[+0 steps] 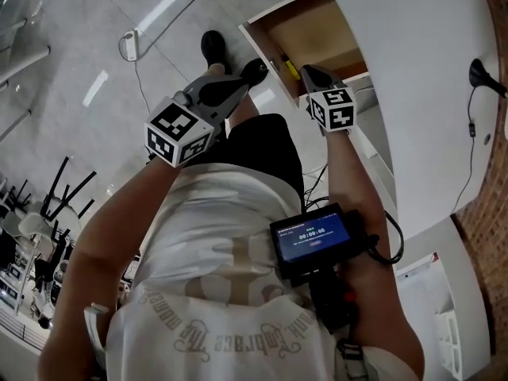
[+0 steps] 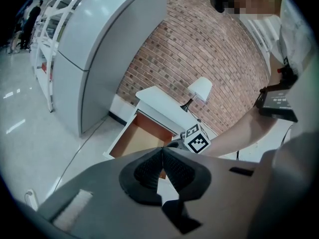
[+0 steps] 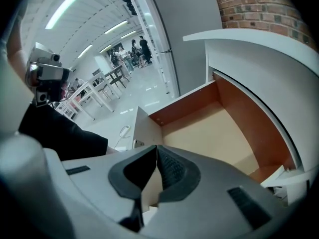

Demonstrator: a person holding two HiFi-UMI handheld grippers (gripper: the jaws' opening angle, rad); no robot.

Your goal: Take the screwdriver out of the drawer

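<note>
The drawer (image 1: 317, 34) of a white desk stands pulled open, its wooden bottom bare where it shows. A small yellow piece (image 1: 291, 70), perhaps the screwdriver's handle, lies at the drawer's near corner; too small to tell for sure. My right gripper (image 1: 306, 71) hovers over that corner, jaws shut and holding nothing. My left gripper (image 1: 238, 86) hangs left of the drawer above the floor, also shut and empty. In the right gripper view my right gripper (image 3: 157, 148) faces the drawer's inside (image 3: 214, 133), and no screwdriver shows there. In the left gripper view my left gripper (image 2: 162, 151) points at the drawer (image 2: 137, 141).
The white desk top (image 1: 429, 94) carries a small lamp (image 1: 480, 74). A cable and plug (image 1: 131, 46) lie on the tiled floor. The person's shoes (image 1: 213, 46) stand near the drawer's front. A brick wall (image 2: 209, 49) rises behind the desk, and a grey curved panel (image 2: 104, 49) stands to its left.
</note>
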